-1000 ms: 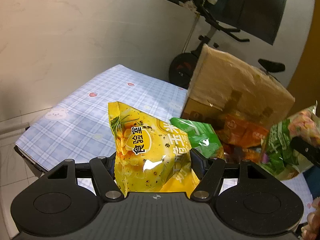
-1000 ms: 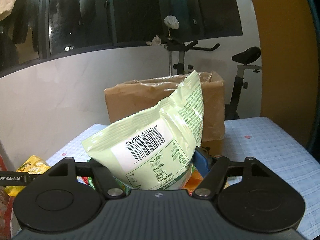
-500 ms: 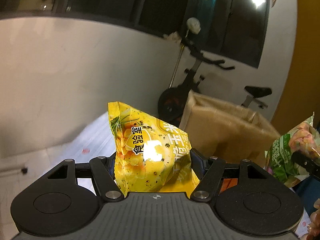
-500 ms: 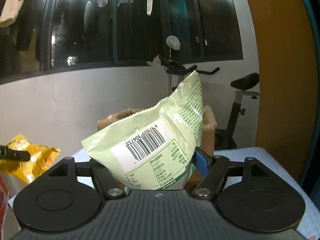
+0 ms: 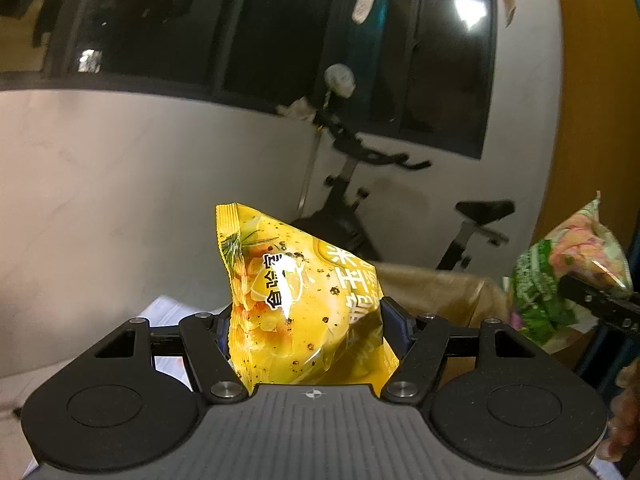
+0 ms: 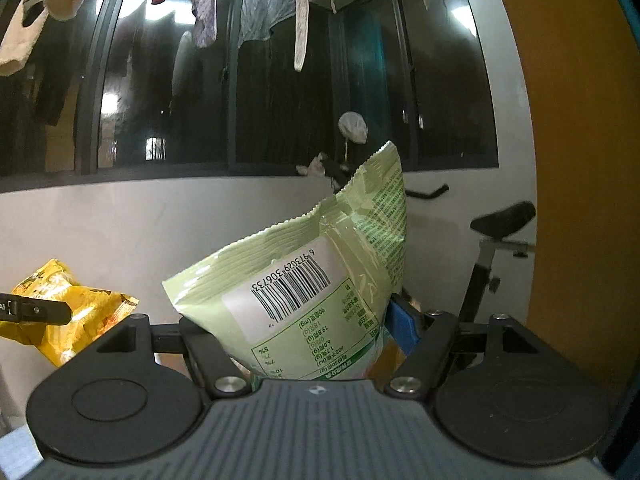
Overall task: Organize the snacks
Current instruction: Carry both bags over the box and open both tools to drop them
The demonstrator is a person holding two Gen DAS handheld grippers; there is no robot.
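My left gripper (image 5: 308, 332) is shut on a yellow snack bag (image 5: 296, 300) with black lettering, held up in the air. My right gripper (image 6: 316, 328) is shut on a pale green snack bag (image 6: 312, 280), barcode side toward the camera. In the left wrist view the green bag (image 5: 560, 280) shows at the right edge with the right gripper's finger across it. In the right wrist view the yellow bag (image 6: 68, 312) hangs at the left with the left gripper's finger over it. The brown cardboard box (image 5: 440, 292) lies low behind the yellow bag, its top edge showing.
An exercise bike (image 5: 360, 208) stands by the white wall behind the box. Dark windows with hanging laundry (image 6: 248, 8) fill the upper view. A strip of the checked tablecloth (image 5: 168, 312) shows lower left. A hand (image 5: 624, 412) sits at the right edge.
Both grippers rose with their bags still gripped. The table, the box and the loose snacks beside it dropped low or out of view; the window now fills the top.
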